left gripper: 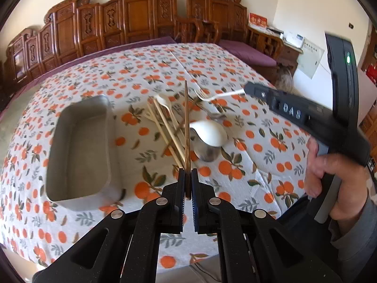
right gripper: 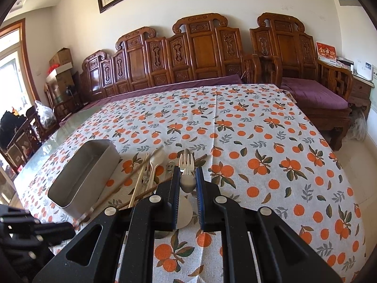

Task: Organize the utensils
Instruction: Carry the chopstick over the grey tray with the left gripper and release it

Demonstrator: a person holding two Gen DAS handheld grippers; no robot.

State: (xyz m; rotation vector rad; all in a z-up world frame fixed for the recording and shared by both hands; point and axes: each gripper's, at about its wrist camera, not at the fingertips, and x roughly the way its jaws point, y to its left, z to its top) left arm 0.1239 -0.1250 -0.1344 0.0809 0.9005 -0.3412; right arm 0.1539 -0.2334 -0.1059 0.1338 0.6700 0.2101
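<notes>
My left gripper (left gripper: 187, 175) is shut on a brown wooden chopstick (left gripper: 186, 122) and holds it above the utensil pile (left gripper: 169, 127). The pile holds pale chopsticks, a cream spoon (left gripper: 165, 102), a white ladle spoon (left gripper: 209, 133) and a metal spoon. The empty metal tin (left gripper: 77, 151) stands left of the pile. My right gripper (right gripper: 187, 179) is shut on a cream fork (right gripper: 186, 162). The fork also shows in the left wrist view (left gripper: 207, 96), raised over the pile. The tin (right gripper: 87, 172) and pile (right gripper: 150, 174) show in the right wrist view too.
The table has an orange-print cloth (right gripper: 259, 153). Carved wooden benches (right gripper: 200, 54) with purple cushions stand behind it. Boxes and bags are stacked at the far left (right gripper: 59, 70). The table's front edge is near both grippers.
</notes>
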